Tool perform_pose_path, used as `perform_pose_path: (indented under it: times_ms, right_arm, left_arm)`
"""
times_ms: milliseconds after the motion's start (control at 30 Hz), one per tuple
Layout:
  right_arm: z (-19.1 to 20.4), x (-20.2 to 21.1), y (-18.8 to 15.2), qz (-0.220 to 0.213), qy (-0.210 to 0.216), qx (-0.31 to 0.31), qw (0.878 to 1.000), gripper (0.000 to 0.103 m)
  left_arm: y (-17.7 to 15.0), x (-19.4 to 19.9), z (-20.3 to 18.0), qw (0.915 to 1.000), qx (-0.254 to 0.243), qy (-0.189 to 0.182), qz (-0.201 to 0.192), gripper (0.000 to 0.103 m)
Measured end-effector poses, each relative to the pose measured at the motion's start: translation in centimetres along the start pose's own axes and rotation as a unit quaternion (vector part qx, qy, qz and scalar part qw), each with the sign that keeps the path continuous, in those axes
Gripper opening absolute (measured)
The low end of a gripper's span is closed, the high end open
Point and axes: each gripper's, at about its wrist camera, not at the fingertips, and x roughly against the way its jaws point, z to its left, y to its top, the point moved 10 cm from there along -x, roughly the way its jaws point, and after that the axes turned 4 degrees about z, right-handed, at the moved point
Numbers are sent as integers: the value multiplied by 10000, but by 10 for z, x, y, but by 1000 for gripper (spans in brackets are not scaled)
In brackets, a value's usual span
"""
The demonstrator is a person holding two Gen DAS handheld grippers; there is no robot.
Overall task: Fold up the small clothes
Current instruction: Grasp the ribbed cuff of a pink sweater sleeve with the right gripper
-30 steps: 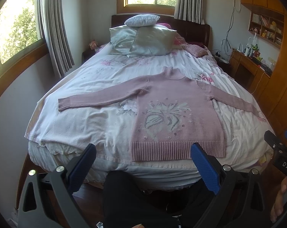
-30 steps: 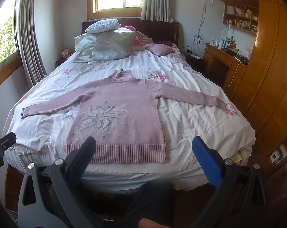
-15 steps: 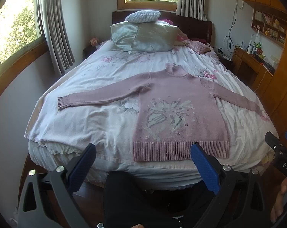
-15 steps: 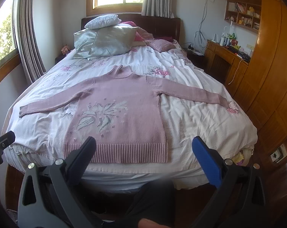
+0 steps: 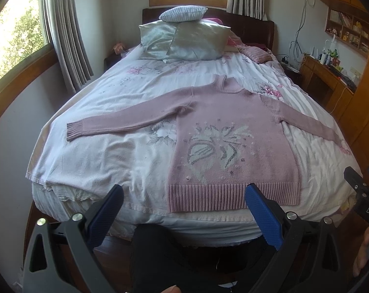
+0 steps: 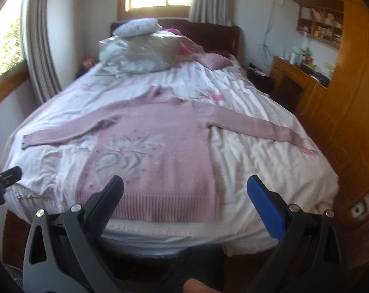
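Note:
A pink knitted sweater (image 5: 233,131) (image 6: 160,146) lies flat on the bed, front up, with a pale flower pattern and both sleeves spread sideways. Its ribbed hem (image 5: 233,196) lies near the bed's foot edge. My left gripper (image 5: 184,200) hangs open at the foot of the bed, just short of the hem, holding nothing. My right gripper (image 6: 184,193) is open too, its fingers straddling the hem's right half from above; the right wrist view is blurred. The tip of the right gripper (image 5: 357,183) shows at the right edge of the left wrist view.
The bed (image 5: 99,156) has a white flowered cover and pillows (image 5: 184,41) stacked at the headboard. Wooden desk and shelves (image 6: 304,73) stand to the right, curtained windows (image 5: 62,29) to the left. A person's dark-clothed legs (image 5: 165,256) are below the grippers.
Both grippers have moved forward toward the bed, so the sweater looks larger. The right wrist view has become blurred from motion. Both stay open.

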Motion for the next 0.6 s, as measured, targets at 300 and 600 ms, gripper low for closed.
perform_pose_path:
  times_ms: [300, 600]
  right_arm:
    - [-124, -110, 4, 782, 442, -1206, 9886, 100]
    - [-335, -209, -1, 1093, 892, -4140, 8993, 38]
  left_arm:
    - [5, -98, -38, 9873, -57, -1567, 240, 99]
    - [18, -148, -52, 9791, 488, -1935, 396, 99]
